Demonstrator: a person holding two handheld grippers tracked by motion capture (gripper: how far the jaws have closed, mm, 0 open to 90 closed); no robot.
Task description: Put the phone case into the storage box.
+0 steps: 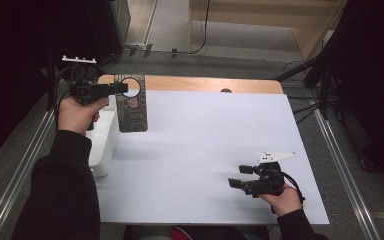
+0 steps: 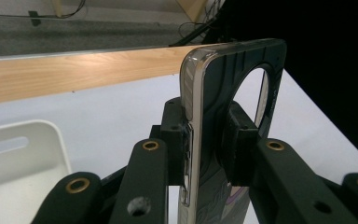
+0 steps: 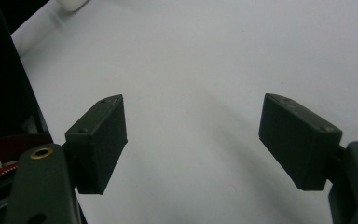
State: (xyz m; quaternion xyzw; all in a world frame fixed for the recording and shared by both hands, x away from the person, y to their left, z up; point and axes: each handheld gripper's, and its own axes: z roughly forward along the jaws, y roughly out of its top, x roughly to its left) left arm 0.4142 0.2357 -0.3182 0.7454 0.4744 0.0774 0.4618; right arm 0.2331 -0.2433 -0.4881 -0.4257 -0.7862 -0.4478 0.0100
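Phone case [image 1: 131, 103], dark and patterned with a round cutout near its top, hangs upright above the far left of the white surface [image 1: 210, 150], pinched by its upper edge in the left tool [image 1: 121, 88], whose jaws are closed on it. A white tray [image 1: 103, 142] sits just beside it at the surface's left edge. The right tool [image 1: 240, 176] is held low over the near right part, well apart, jaws spread wide with nothing between them.

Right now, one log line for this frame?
left claw: shut on phone case, lifted | right claw: open, nothing held, over white table | white tray: table's left edge
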